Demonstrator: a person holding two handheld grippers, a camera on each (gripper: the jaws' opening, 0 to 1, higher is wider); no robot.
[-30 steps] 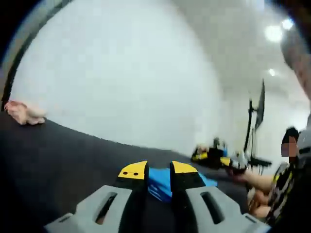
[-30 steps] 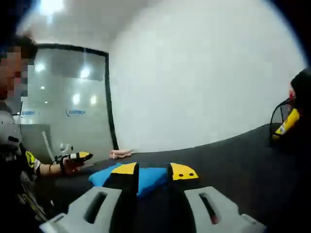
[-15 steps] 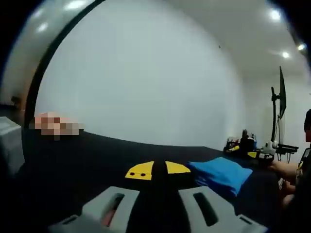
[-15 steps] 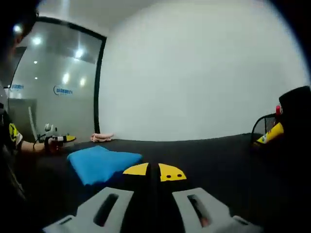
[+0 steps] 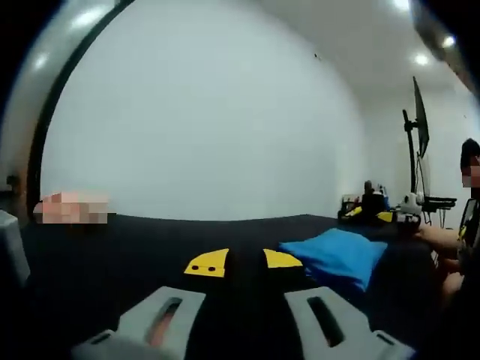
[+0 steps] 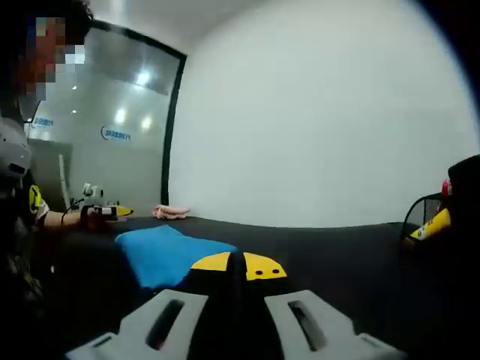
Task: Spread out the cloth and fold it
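the blue cloth [image 5: 336, 256] lies folded in a thick bundle on the black tabletop [image 5: 112, 247], free of both grippers. in the left gripper view the left gripper [image 5: 244, 261] sits low over the table, its yellow-tipped jaws a narrow gap apart with nothing between them, and the cloth is just to the right of its tips. in the right gripper view the right gripper [image 6: 238, 264] has its jaws pressed together and empty, with the cloth [image 6: 169, 253] just left of them (touching or not, i cannot tell). farther back, a pale pink cloth [image 6: 171, 213] rests near the table's far edge, before a white wall [image 6: 322, 120].
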